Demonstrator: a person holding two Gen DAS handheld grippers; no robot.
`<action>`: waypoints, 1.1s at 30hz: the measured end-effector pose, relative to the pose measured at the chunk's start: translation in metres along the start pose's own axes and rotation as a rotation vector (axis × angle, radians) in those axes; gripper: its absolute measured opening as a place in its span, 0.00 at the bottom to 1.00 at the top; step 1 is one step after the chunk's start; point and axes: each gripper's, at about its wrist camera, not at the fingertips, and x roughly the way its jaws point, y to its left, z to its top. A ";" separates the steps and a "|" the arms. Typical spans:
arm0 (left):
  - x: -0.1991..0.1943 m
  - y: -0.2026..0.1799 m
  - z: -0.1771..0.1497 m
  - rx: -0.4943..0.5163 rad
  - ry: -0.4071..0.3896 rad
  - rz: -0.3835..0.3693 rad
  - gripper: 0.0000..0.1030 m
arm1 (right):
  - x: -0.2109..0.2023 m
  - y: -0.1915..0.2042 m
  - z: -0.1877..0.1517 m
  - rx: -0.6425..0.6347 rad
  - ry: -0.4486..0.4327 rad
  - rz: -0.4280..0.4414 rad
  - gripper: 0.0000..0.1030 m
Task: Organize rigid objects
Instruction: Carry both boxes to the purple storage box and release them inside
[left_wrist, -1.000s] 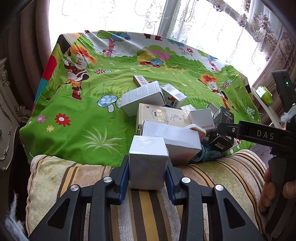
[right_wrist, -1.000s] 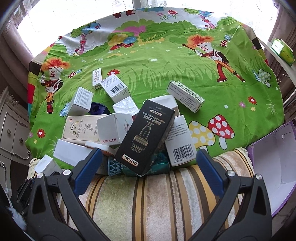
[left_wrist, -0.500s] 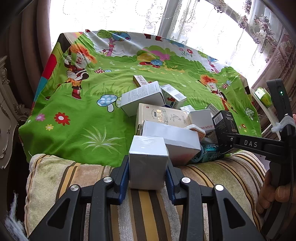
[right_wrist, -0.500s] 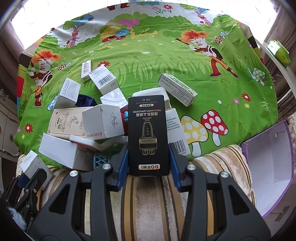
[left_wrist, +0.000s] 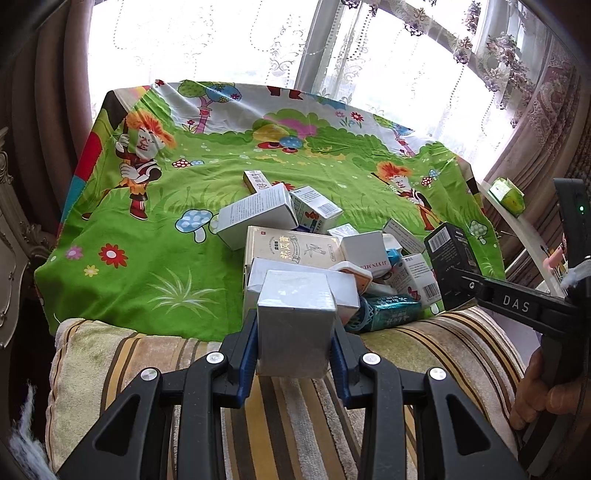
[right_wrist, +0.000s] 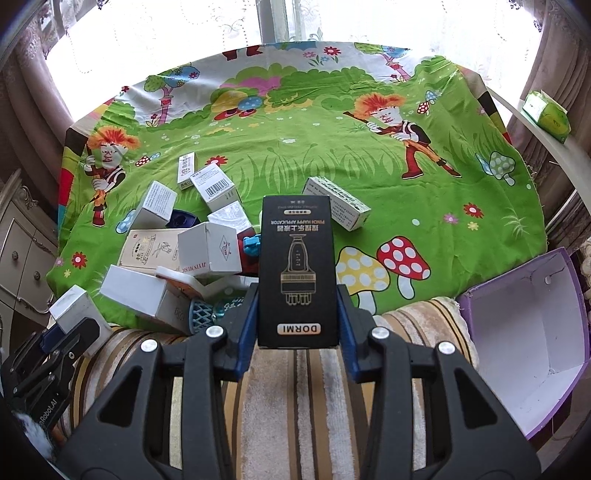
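Left gripper (left_wrist: 294, 354): clenched on a silver box (left_wrist: 293, 326), blue pads on its two sides.
Silver box: near-cube, upright, held over the striped cushion (left_wrist: 140, 354) at the near edge of the pile.
Right gripper (right_wrist: 297, 325): clamped on a black box (right_wrist: 297, 269); its jaws have just been closing, the box between them.
Black box: long axis runs away from the camera along the fingers, "DORMI" end nearest, print upside down; it is above the cushion edge and the green sheet (right_wrist: 443, 206).
Pile: white cartons lie jumbled to the left of the black box, among them a beige flat box (right_wrist: 147, 251), a white cube (right_wrist: 210, 251) and a teal mesh item (right_wrist: 203, 315); a long carton (right_wrist: 336, 206) lies just behind the black box.
Bin: an open purple box (right_wrist: 524, 317) with a white inside stands at the right, well apart from the pile.
Elsewhere: a green pack (right_wrist: 546, 114) sits on a ledge at far right.
Hand (left_wrist: 539, 391): grips the right gripper's handle.
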 end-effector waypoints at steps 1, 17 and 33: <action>-0.001 -0.005 0.000 0.010 -0.003 -0.006 0.34 | -0.004 -0.003 -0.002 -0.005 -0.008 -0.005 0.42; -0.003 -0.109 -0.003 0.191 0.023 -0.140 0.34 | -0.043 -0.099 -0.042 0.050 -0.045 -0.028 0.42; 0.017 -0.232 -0.021 0.372 0.143 -0.340 0.34 | -0.069 -0.197 -0.071 0.177 -0.084 -0.158 0.42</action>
